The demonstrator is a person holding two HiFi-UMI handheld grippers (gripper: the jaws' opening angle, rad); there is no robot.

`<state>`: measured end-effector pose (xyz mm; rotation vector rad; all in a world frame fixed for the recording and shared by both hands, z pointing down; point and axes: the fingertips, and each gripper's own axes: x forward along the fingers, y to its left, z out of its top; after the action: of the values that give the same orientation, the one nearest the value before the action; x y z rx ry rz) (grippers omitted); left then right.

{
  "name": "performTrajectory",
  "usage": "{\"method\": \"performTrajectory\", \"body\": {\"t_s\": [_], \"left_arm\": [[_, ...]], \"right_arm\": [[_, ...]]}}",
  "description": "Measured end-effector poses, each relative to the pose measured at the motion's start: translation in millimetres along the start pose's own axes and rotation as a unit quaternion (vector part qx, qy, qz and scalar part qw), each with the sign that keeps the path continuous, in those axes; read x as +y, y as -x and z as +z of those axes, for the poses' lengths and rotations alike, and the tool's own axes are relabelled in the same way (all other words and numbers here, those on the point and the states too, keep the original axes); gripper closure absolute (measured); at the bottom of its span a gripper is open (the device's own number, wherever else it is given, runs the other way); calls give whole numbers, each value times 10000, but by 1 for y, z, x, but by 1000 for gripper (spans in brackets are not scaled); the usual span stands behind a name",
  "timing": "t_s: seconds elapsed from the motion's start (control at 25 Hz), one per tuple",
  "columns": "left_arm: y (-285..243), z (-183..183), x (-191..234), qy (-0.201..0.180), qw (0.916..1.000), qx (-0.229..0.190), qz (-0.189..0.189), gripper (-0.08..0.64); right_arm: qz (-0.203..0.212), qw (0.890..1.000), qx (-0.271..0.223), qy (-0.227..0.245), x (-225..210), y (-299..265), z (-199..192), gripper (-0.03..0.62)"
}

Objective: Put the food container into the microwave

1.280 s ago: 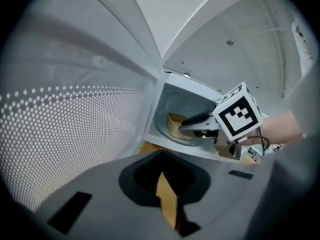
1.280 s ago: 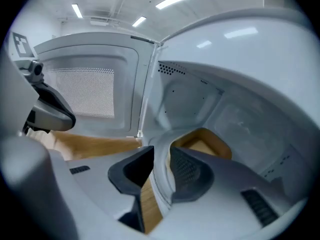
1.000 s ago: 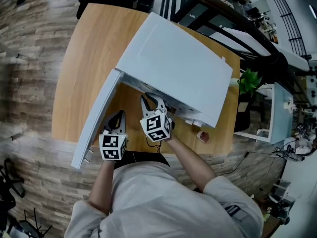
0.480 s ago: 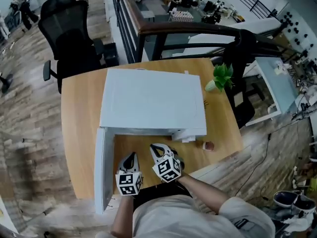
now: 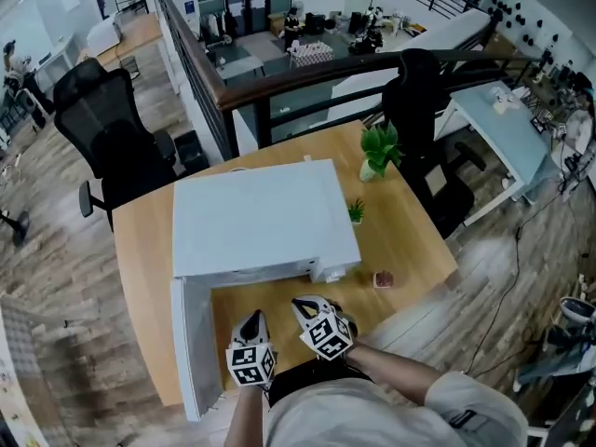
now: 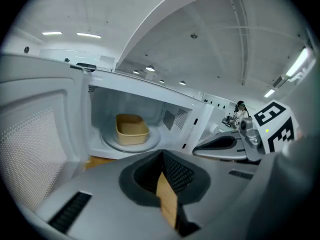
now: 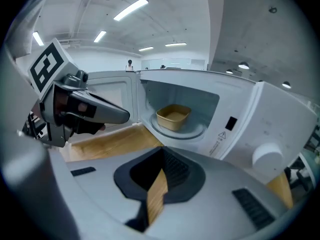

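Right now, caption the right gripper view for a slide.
Container on turntable inside open microwave; right gripper shut, empty.

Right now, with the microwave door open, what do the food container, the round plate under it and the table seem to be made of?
Food container: tan, matte and thin-walled, so probably pressed paper fibre, though plastic is possible. Round plate: pale, smooth and faintly shiny, so likely glass. Table: wood or a wood-look laminate, with visible grain and a satin surface.

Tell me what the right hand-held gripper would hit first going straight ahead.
The right hand-held gripper would likely meet the food container inside the open microwave; nothing shows in between.
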<state>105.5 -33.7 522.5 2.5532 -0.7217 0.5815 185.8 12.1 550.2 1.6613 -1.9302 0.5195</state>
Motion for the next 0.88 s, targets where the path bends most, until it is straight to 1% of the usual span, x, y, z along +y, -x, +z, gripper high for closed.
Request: {"method": "performTrajectory", "body": {"t_s": [0.08, 0.24, 0.36, 0.52, 0.6, 0.72, 0.88], "left_arm": [[-3, 5, -10, -46, 10000, -24, -67, 548], [-4, 12, -31, 106, 9997, -133, -161, 548], [-4, 22, -47, 44, 9994, -254, -232, 548], [2, 40, -60, -41, 9988, -422, -225, 548], [6, 50, -69, -111, 9982, -542, -249, 548], [15, 68, -81, -232, 9965, -757, -274, 548], [30, 99, -86, -375, 9927, -1120, -234, 548]], "right_arm": [[-36, 9999, -126, -65, -6, 7, 3, 588], [-135, 9990, -353, -257, -16, 27, 4, 589], [-188, 9978, -502, -379, -24, 43, 4, 589], [-247, 9953, -772, -521, -32, 63, 14, 589], [-275, 9937, -935, -557, -37, 76, 21, 589], [-367, 9900, -1268, -488, -45, 98, 37, 589], [-521, 9801, -1875, -393, -60, 131, 77, 589]]}}
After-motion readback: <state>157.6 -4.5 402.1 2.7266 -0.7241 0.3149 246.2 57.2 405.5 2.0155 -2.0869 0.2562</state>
